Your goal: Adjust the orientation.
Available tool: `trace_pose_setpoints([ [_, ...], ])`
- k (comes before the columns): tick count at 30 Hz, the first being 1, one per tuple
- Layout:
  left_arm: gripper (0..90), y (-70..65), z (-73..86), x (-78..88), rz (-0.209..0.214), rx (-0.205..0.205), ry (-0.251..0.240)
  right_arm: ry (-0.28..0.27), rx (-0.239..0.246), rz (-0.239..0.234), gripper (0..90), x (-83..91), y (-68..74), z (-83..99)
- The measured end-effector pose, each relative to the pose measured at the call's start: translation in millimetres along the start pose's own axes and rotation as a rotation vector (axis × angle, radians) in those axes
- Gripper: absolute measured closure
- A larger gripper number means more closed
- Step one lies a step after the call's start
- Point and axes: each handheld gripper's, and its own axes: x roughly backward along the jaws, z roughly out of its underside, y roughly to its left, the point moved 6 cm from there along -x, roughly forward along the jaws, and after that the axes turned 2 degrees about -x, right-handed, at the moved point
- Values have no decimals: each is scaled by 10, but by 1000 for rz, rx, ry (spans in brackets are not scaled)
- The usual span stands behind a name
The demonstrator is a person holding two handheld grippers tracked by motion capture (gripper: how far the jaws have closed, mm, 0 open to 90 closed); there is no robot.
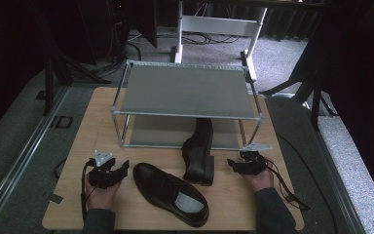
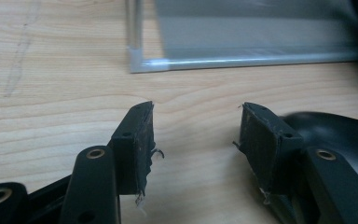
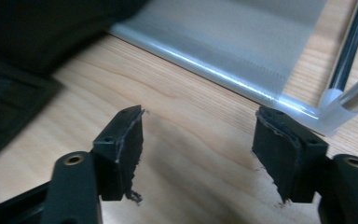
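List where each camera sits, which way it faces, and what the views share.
High view: above the person's side, looking forward and down on the table; both forearms, left gripper and right gripper flank two black shoes.
Left gripper view: rides that gripper, looking low across the table at the shoe rack; its own open jaws show, a shoe beside them.
Right gripper view: rides that gripper, facing the rack's lower shelf and corner post; its own open jaws show.
Shared: wooden table and rack.
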Motion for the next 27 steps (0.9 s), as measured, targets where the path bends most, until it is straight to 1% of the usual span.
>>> trace_pose_setpoints([
  [2,459,-54,13,38,17,-14,2,-13,3,-16,343,74,42,-16],
  [3,459,-75,19,47,22,-21,2,-24,14,-17,355,119,72,-23],
  [4,459,-75,19,47,22,-21,2,-24,14,-17,355,119,72,-23],
  [5,459,-121,35,69,31,-36,4,-31,16,-19,360,145,93,-28],
  [8,458,-219,74,125,51,-62,2,-58,39,-36,378,272,210,-69],
  [9,458,-257,89,143,61,-76,5,-66,44,-38,378,292,233,-81],
  [12,458,-347,121,178,82,-94,9,-86,65,-47,380,368,326,-140],
  [13,458,-387,137,197,90,-104,12,-91,73,-44,379,382,344,-154],
  [16,462,-490,173,239,123,-123,15,-107,89,-61,379,430,438,-212],
  [17,464,-536,190,255,135,-135,19,-108,89,-62,379,441,463,-224],
  [21,476,-674,251,300,165,-176,32,-125,118,-75,379,480,567,-294],
  [23,482,-697,264,312,173,-183,35,-131,125,-80,378,491,593,-317],
  [24,486,-759,304,342,188,-200,41,-138,129,-87,378,511,630,-349],
  [25,490,-784,326,354,195,-204,44,-140,130,-89,378,516,642,-359],
  [27,495,-805,347,364,201,-210,49,-140,136,-92,378,522,656,-370],
])
